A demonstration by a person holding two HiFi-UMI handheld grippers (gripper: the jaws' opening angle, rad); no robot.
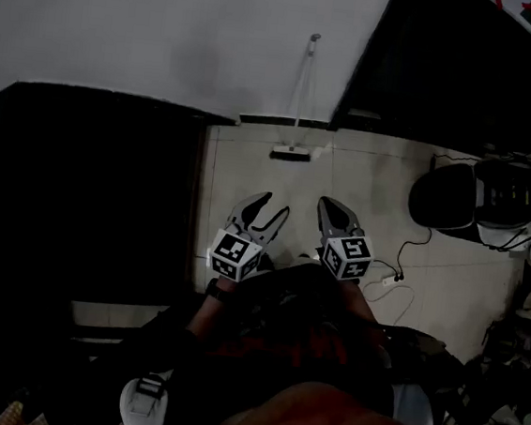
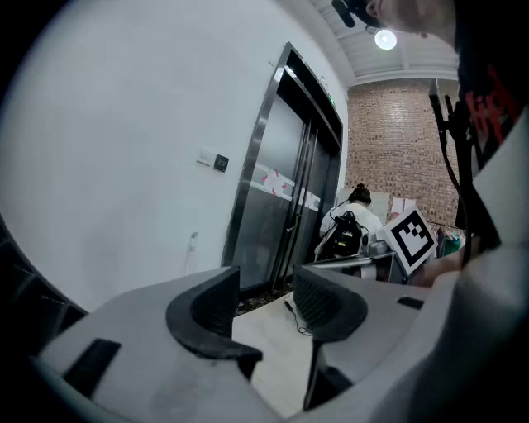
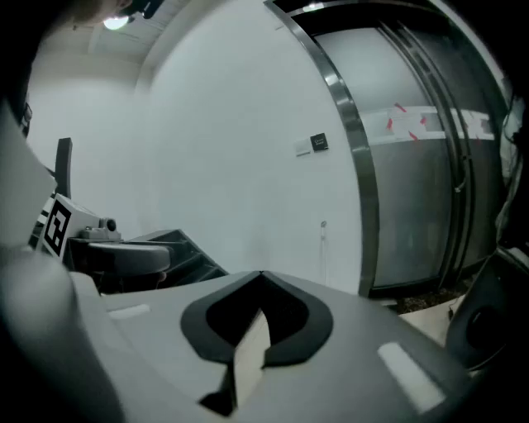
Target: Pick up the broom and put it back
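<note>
Lift lobby of a workplace-like building, as I see it through the rig. A brushed-metal lift door [image 2: 277, 206] in a steel frame, crossed by red-and-white tape [image 2: 275, 182], is set in a plain white wall [image 2: 124, 149], with a small call panel [image 2: 221, 163] beside it. Pale floor tiles [image 1: 363, 184], a brick wall [image 2: 397, 140], a round ceiling lamp [image 2: 384, 39] and a power cable [image 1: 403, 267] trailing over the floor fit such a shared indoor space.
</note>
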